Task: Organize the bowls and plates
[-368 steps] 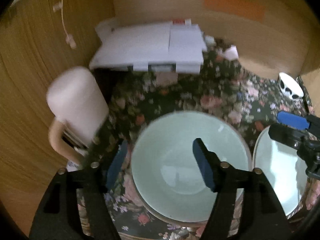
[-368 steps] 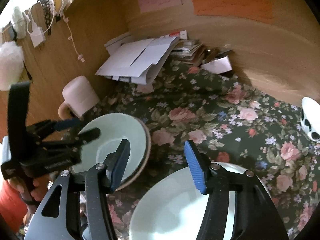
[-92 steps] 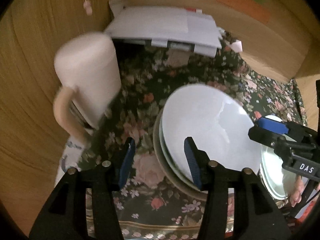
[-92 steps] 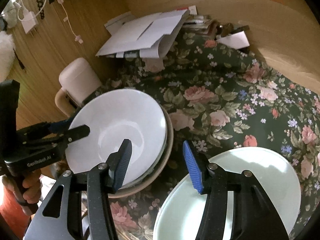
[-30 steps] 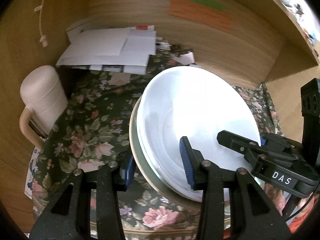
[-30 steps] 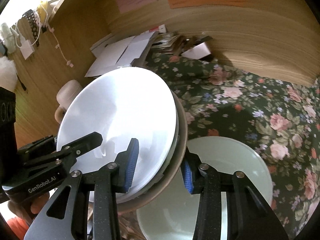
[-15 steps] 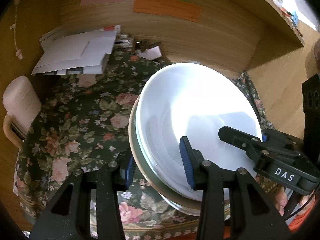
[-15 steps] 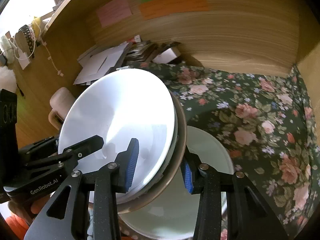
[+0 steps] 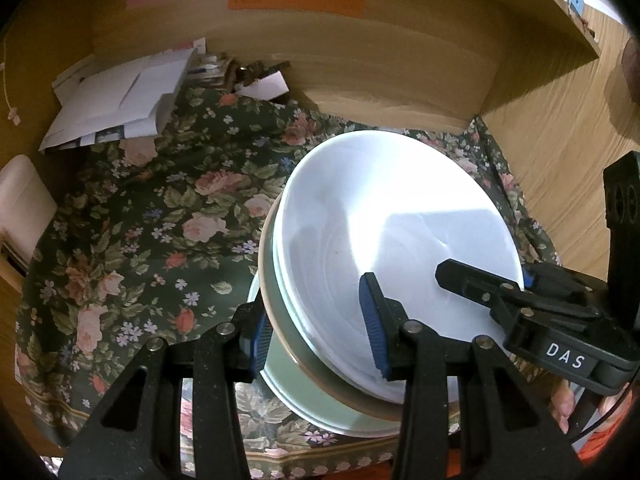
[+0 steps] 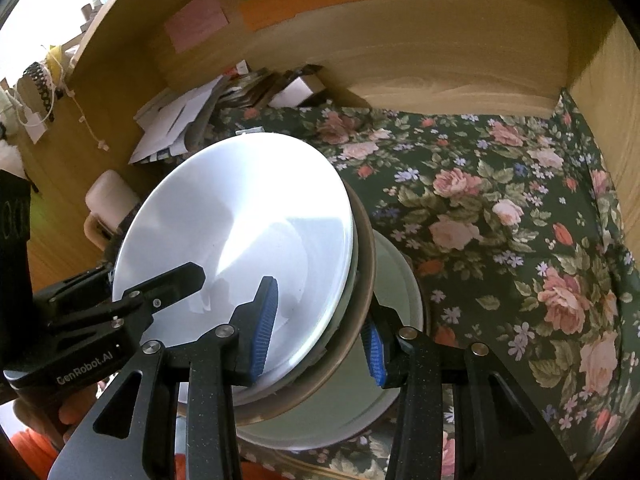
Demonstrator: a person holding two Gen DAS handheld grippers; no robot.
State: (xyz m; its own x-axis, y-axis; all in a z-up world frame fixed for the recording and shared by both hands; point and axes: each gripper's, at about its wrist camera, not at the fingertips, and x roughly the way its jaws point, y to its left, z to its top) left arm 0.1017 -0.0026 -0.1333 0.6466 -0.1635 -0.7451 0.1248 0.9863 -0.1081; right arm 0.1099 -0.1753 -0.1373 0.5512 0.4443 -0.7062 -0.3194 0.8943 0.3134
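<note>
Left gripper (image 9: 318, 338), marked "GenRobot.AI", and right gripper (image 10: 316, 328), marked "DAS", both pinching opposite rims of stacked bowls (image 9: 384, 240), above plate (image 10: 384, 392).

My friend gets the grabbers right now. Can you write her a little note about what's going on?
Left gripper: clamped on the near-left rim of the stacked dishes.
Right gripper: clamped on the opposite rim of the same stack, which is a white plate nested in a brown-rimmed bowl.
Both grippers hold the stack tilted in the air, over the pale green dish on the floral cloth.
Done: the white plate sits in the brown-rimmed bowl.
Left: probably lower the stack onto the green dish, then let go with both grippers.
</note>
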